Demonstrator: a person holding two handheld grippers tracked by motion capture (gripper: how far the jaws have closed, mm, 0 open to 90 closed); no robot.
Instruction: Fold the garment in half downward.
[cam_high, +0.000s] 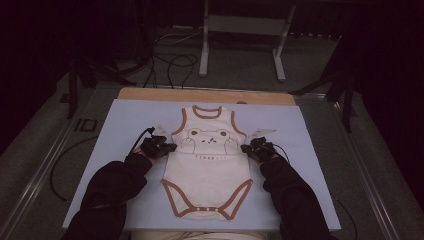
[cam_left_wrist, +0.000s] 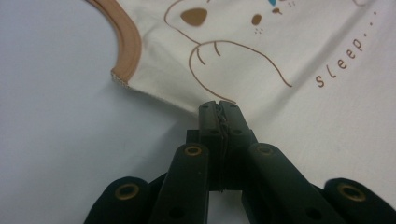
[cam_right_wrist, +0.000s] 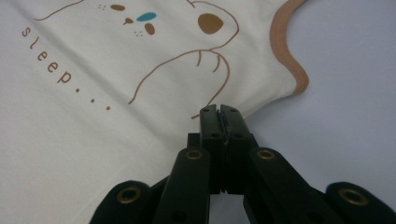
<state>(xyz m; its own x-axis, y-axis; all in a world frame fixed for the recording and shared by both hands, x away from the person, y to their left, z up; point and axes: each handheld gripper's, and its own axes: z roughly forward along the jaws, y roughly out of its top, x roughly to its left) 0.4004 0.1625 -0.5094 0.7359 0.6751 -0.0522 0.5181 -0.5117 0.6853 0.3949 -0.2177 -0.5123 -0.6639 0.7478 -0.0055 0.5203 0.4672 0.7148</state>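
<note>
**Operator:** Report the garment position.

**Manual:** The bodysuit (cam_high: 207, 167) lies flat and face up on the pale blue mat (cam_high: 125, 120) that covers the bench (cam_high: 150, 93). Its neck opening points away from you and the snap crotch points toward you. The fabric is cream with brown trim at the neck, armholes and leg openings. A bear print (cam_high: 207, 136) sits on the chest, with the word "sleep..." just below it.

**Operator:** State of your left tool?

**Manual:** Your left tool (cam_high: 167, 147) is at the garment's left side seam, just below the armhole. In the left gripper view, the left tool (cam_left_wrist: 219, 109) has its jaws pressed together with no visible gap, and the tips meet the cream edge of the bodysuit (cam_left_wrist: 289, 56) right beside the printed paw. Whether fabric is pinched between them cannot be told; the tips rest at the seam line.

**Operator:** And your right tool?

**Manual:** Your right tool (cam_high: 248, 148) mirrors it at the opposite side seam. In the right gripper view, the right tool (cam_right_wrist: 219, 112) also shows its jaws closed flush, tips touching the bodysuit (cam_right_wrist: 93, 116) edge below the brown armhole trim. Again, a grip on the cloth cannot be confirmed.

**Operator:** Arm position?

**Manual:** Both your dark sleeves (cam_high: 115, 185) enter from the near edge, one on each side of the garment.
</note>
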